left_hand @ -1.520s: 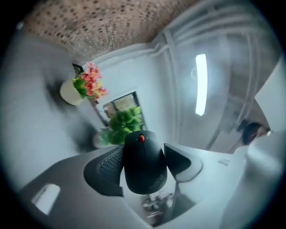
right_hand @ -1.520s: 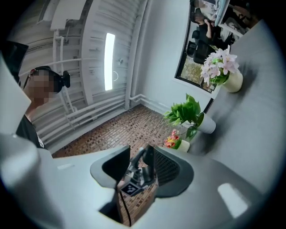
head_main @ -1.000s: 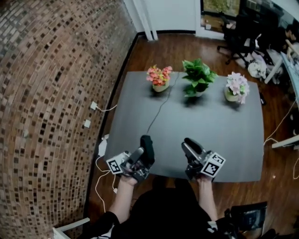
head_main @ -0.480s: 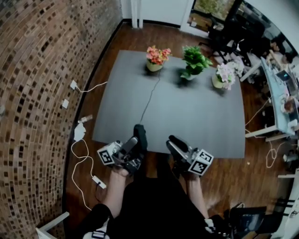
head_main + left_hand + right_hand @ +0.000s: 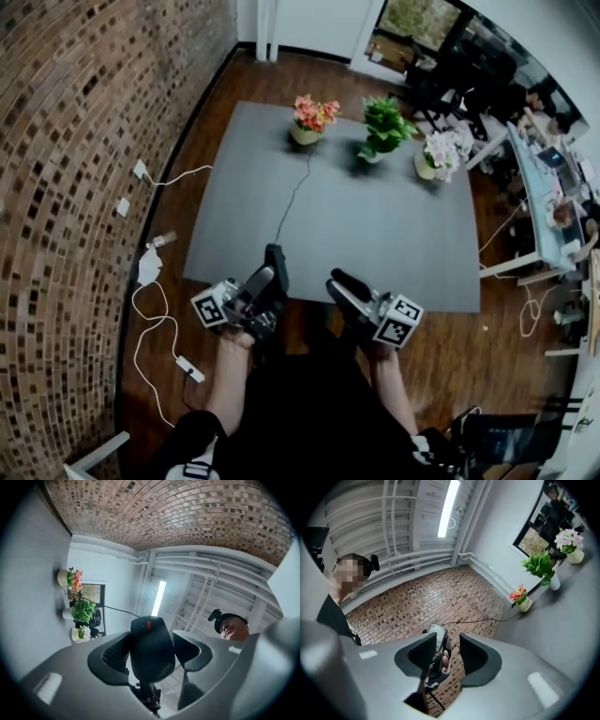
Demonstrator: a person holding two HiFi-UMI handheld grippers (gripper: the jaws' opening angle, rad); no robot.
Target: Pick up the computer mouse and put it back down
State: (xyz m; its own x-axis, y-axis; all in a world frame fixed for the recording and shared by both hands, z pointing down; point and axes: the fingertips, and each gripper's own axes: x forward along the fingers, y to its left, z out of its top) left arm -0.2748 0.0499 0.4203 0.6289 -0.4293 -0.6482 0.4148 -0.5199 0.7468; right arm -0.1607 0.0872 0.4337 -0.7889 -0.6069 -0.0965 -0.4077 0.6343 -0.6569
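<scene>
I wore a black top (image 5: 302, 403); my left gripper (image 5: 273, 270) and right gripper (image 5: 340, 282) were grey with dark ribbed pads (image 5: 115, 655), each bearing a black-and-white marker cube (image 5: 210, 307)

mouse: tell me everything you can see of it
The mouse is black, smooth plastic by its look, with a red scroll wheel and a thin dark cable trailing from its nose across the grey table. The left gripper clamps it by both sides, nose tilted upward, at the table's near edge.
</scene>
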